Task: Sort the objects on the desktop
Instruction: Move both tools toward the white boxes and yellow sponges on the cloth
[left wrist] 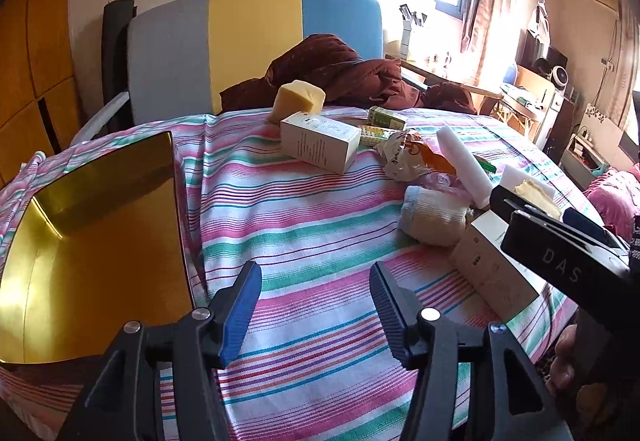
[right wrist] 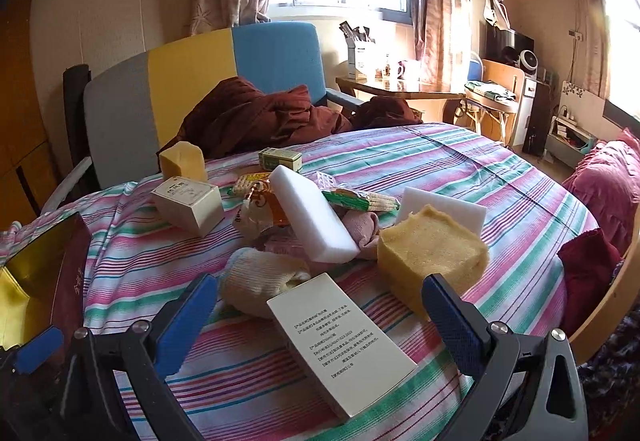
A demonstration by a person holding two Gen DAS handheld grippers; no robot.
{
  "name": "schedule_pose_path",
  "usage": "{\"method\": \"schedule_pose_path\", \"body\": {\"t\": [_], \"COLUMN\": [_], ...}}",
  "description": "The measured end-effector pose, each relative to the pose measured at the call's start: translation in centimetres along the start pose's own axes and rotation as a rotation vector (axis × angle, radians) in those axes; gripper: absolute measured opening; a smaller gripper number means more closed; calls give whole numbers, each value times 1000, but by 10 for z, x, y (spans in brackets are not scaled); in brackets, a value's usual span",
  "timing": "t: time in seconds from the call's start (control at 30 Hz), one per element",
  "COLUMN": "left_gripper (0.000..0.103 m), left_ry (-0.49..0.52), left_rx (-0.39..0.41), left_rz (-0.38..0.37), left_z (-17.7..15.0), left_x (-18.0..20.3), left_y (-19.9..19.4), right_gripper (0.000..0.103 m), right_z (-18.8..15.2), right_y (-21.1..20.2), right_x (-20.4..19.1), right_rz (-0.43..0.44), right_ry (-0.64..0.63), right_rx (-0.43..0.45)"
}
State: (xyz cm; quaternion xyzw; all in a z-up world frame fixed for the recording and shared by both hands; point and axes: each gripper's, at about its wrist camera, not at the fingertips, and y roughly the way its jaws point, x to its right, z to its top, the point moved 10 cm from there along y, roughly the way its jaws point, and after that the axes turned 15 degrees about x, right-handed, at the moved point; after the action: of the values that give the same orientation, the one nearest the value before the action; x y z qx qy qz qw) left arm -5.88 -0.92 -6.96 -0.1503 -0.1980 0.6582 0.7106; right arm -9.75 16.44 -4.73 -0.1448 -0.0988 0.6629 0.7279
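Note:
Mixed objects lie on a round table with a striped cloth. My left gripper hangs open over bare cloth, with a gold-lined open box to its left. My right gripper is open, and a long white printed carton lies between its spread fingers; I cannot tell whether they touch it. Just beyond are a cream sock, a large yellow sponge and a white foam block. From the left wrist view the right gripper sits over the same white carton.
Farther back lie a small white carton, a yellow sponge chunk, a green box, cracker packets, a pink sock and a second foam block. A chair holding brown cloth stands behind the table.

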Motion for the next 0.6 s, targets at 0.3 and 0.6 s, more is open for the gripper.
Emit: {"method": "schedule_pose_path", "body": {"t": [0.3, 0.6], "left_gripper": [62, 84], "left_ry": [-30, -107], "left_rx": [-22, -65], "left_rz": [-154, -305], "left_z": [-16, -24], "left_x": [14, 24], "left_y": [-3, 4], "right_gripper": [103, 103], "right_z": [17, -3], "right_y": [-14, -30], "right_x": [-1, 41], "right_rz": [228, 387], "right_ry": [-22, -16], "right_rx": [109, 16]}}
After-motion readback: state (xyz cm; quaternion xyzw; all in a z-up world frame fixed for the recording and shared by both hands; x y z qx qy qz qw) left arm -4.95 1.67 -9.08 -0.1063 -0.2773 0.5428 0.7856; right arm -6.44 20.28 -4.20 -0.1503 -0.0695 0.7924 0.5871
